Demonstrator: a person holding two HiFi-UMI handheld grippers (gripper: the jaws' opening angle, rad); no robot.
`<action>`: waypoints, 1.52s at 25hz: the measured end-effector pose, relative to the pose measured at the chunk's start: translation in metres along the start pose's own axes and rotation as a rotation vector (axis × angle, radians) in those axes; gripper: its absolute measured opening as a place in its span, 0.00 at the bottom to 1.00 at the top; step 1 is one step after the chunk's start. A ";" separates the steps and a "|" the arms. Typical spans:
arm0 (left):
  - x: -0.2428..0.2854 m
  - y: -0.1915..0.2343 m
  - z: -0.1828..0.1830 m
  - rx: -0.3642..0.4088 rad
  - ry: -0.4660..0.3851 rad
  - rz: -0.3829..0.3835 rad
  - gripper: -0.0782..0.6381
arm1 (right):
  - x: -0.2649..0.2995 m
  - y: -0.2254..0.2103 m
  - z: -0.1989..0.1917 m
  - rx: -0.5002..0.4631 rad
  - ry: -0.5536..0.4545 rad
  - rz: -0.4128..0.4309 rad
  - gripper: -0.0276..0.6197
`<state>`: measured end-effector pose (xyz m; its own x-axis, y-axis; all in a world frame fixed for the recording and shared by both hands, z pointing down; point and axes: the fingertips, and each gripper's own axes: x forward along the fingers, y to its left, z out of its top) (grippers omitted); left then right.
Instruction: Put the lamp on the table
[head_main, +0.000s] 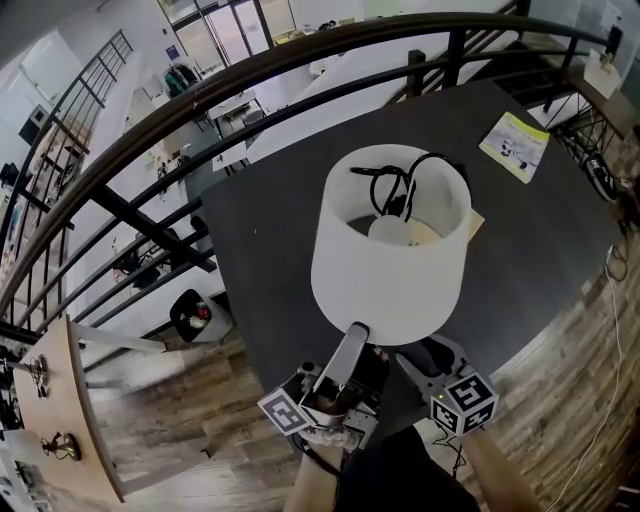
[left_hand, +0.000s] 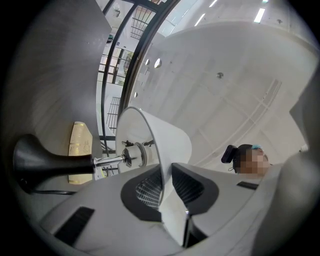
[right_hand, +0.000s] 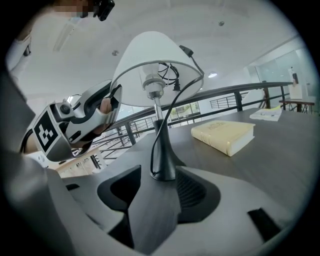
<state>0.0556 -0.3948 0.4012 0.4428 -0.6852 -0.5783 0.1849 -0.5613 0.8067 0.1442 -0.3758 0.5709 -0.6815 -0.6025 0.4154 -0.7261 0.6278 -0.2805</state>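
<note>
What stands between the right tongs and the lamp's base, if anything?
Nothing visible does. The base stands on the table just ahead of the open right tongs, with only tabletop between them. The book lies farther off to one side, out of the way.

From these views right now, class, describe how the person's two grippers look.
Both the left gripper and right gripper are light grey moulded plastic, with two broad jaws lined with dark ribbed pads. Each carries a cube of black-and-white square markers.
</note>
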 end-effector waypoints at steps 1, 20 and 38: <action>-0.001 0.000 -0.001 0.001 -0.003 -0.002 0.23 | -0.001 0.000 0.000 0.001 -0.002 0.000 0.41; -0.033 -0.005 -0.012 0.028 -0.005 -0.008 0.23 | -0.018 0.009 -0.014 0.033 -0.014 0.011 0.41; -0.043 -0.006 -0.020 0.042 0.012 0.026 0.25 | -0.028 0.023 -0.017 0.022 -0.019 0.014 0.41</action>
<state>0.0527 -0.3529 0.4233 0.4577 -0.6942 -0.5555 0.1367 -0.5624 0.8155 0.1487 -0.3364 0.5670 -0.6927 -0.6033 0.3952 -0.7185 0.6250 -0.3052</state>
